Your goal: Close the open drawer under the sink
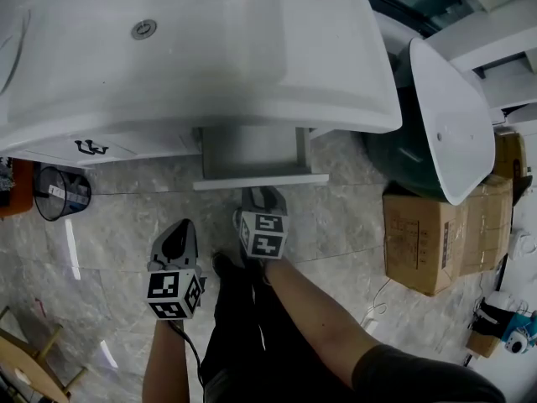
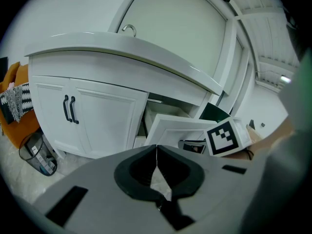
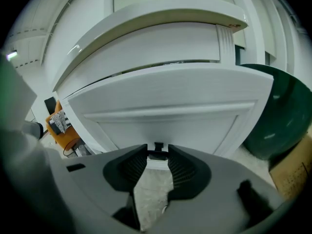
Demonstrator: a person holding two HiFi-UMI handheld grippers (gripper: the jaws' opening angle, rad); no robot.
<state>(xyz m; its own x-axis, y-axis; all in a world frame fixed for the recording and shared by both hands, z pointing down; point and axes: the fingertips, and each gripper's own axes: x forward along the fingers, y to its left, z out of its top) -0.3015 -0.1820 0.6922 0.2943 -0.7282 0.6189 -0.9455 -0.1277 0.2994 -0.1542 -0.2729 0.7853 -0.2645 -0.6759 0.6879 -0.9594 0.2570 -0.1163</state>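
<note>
Sizing up the drawer (image 1: 252, 151), pulled out under the sink (image 1: 319, 74) at upper centre of the head view: probably stiff and light, sliding on runners, best pushed squarely on its white front (image 3: 170, 116). Seemingly empty inside. Framing the small dark pull (image 3: 158, 149) between the parted fingers of the right gripper (image 3: 157, 156); pressing the fingers of the left gripper (image 2: 157, 152) together on nothing.

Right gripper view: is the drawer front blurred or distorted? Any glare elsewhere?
Right gripper view: drawer front fairly sharp but bowed by the wide-angle lens, corners dark; left gripper view: sink edge bowed likewise; head view: glare streaks on the floor.
</note>
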